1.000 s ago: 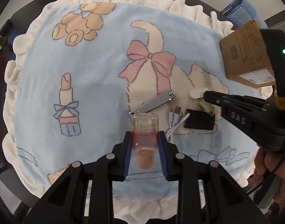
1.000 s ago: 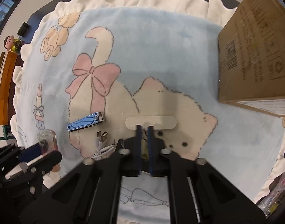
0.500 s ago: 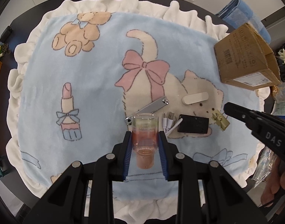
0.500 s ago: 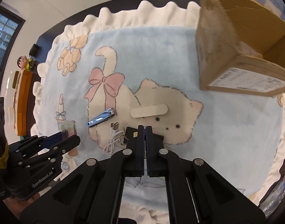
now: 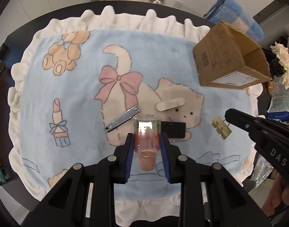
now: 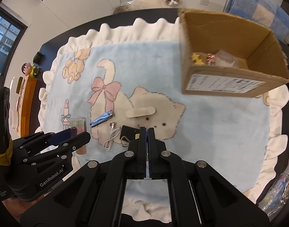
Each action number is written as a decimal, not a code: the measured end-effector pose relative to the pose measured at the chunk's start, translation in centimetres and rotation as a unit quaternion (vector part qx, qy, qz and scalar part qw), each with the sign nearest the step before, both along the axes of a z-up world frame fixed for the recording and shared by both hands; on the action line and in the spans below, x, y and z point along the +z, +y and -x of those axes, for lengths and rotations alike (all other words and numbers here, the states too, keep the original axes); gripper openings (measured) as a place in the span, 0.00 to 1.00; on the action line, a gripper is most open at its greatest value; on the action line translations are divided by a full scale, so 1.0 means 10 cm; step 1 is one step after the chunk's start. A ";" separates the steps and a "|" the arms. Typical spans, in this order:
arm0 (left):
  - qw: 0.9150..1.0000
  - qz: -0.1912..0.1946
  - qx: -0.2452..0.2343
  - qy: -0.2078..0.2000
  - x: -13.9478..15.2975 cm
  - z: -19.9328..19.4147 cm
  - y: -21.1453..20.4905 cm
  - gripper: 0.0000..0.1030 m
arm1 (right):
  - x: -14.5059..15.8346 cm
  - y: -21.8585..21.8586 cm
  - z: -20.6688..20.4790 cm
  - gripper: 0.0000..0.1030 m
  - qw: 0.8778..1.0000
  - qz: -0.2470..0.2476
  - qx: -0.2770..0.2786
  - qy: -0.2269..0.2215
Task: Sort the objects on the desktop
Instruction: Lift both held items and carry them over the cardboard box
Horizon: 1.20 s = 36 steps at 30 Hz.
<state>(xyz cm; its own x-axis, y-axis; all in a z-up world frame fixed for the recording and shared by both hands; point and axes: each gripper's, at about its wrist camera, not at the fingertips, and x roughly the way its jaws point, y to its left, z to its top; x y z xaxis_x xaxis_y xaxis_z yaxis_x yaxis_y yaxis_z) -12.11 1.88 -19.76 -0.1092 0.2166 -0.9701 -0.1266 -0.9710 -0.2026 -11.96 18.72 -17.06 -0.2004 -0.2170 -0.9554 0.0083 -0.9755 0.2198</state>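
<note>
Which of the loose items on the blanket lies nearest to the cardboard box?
The pale nail file, lying flat on the printed cat's head. The nail clipper, white cable and black card all lie farther from the cardboard box.

Black hand-held gripper, blue pads, silver screws.
</note>
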 end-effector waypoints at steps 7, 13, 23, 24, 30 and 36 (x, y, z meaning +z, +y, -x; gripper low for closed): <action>1.000 -0.008 -0.014 0.020 0.24 0.14 0.33 0.26 | 0.22 0.41 0.03 0.01 1.000 0.002 -0.027 0.016; 0.999 -0.014 -0.035 0.036 0.45 0.30 0.75 0.26 | 0.47 0.75 0.13 0.01 0.999 0.000 -0.038 0.035; 0.996 -0.025 -0.062 0.058 0.72 0.57 1.38 0.27 | 0.74 1.22 0.37 0.01 0.997 -0.006 -0.047 0.059; 0.996 -0.026 -0.064 0.061 0.74 0.59 1.43 0.27 | 0.76 1.26 0.40 0.01 0.997 -0.006 -0.047 0.061; 0.995 -0.029 -0.069 0.065 0.77 0.74 1.67 0.27 | 0.78 1.44 0.59 0.01 0.997 -0.009 -0.041 0.063; 0.995 -0.029 -0.067 0.063 0.70 0.88 1.83 0.27 | 0.70 1.59 0.78 0.01 0.998 -0.011 -0.037 0.058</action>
<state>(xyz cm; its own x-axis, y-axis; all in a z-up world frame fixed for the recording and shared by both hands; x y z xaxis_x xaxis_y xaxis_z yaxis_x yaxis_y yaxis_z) -20.90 20.16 -12.72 -0.1954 0.2925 -0.9361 -0.2828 -0.9307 -0.2318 -19.76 34.58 -10.05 -0.3248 -0.1767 -0.9291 -0.0405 -0.9789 0.2003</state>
